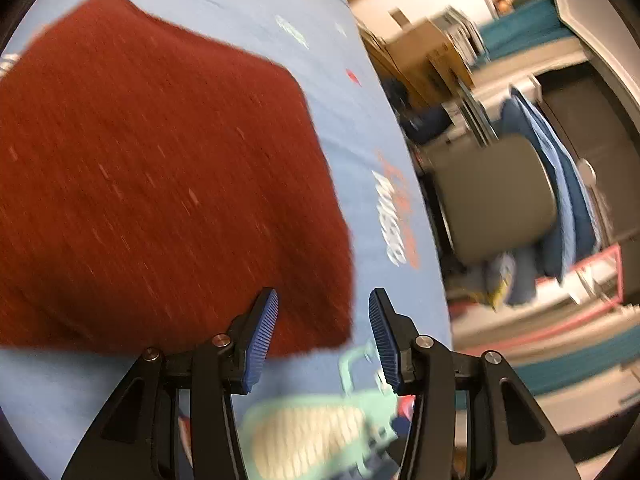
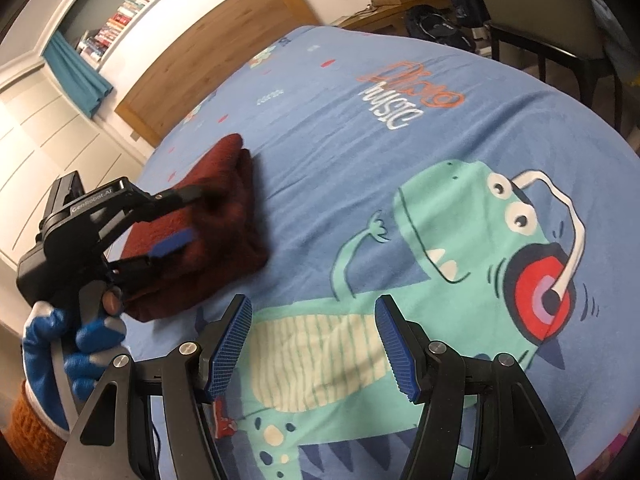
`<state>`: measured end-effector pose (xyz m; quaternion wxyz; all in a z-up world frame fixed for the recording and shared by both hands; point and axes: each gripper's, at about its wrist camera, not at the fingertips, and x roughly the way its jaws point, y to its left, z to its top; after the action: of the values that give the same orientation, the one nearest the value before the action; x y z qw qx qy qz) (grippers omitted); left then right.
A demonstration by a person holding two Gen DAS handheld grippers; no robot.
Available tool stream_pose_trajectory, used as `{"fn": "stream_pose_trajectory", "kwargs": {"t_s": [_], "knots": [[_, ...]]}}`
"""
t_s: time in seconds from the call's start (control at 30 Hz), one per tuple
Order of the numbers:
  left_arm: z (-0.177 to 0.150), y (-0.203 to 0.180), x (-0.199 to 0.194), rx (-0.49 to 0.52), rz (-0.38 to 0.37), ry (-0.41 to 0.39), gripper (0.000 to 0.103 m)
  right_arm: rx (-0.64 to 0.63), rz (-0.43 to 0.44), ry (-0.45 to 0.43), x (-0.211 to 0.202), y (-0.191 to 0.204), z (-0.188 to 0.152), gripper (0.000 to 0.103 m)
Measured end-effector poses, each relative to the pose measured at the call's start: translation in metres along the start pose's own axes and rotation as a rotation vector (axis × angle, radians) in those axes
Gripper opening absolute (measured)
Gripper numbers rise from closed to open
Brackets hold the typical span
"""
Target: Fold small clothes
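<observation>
A folded dark red knit garment lies flat on the blue dinosaur-print bedsheet. In the left wrist view my left gripper hovers over the garment's near right corner, its jaws apart and nothing pinched between them. The right wrist view shows the same garment at the left, with the left gripper over it, held by a blue-gloved hand. My right gripper stands open and empty above the green dinosaur print.
The sheet covers a bed with a wooden headboard at the far end. A grey chair draped with blue cloth stands beside the bed's right edge. Bookshelves and a bag lie beyond.
</observation>
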<state>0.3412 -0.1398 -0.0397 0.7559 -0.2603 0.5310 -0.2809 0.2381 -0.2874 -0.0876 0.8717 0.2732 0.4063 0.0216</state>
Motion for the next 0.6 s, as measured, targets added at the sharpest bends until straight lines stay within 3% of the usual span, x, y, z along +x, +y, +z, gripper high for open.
{"fn": "stream_pose_trajectory", "kwargs": {"t_s": [0.17, 0.3, 0.47, 0.6], "knots": [[-0.004, -0.009, -0.020, 0.080, -0.052, 0.029, 0.042, -0.052, 0.008, -0.010, -0.003, 0.023, 0.011, 0.066], [0.005, -0.006, -0.061, 0.155, -0.035, -0.033, 0.042, -0.119, 0.028, -0.016, 0.002, 0.051, 0.028, 0.066], [0.026, 0.019, -0.108, 0.241, 0.118, -0.137, 0.042, -0.222, 0.084, -0.018, 0.020, 0.104, 0.050, 0.066], [0.045, 0.042, -0.130, 0.252, 0.206, -0.178, 0.042, -0.300, 0.135, -0.022, 0.044, 0.153, 0.070, 0.066]]}}
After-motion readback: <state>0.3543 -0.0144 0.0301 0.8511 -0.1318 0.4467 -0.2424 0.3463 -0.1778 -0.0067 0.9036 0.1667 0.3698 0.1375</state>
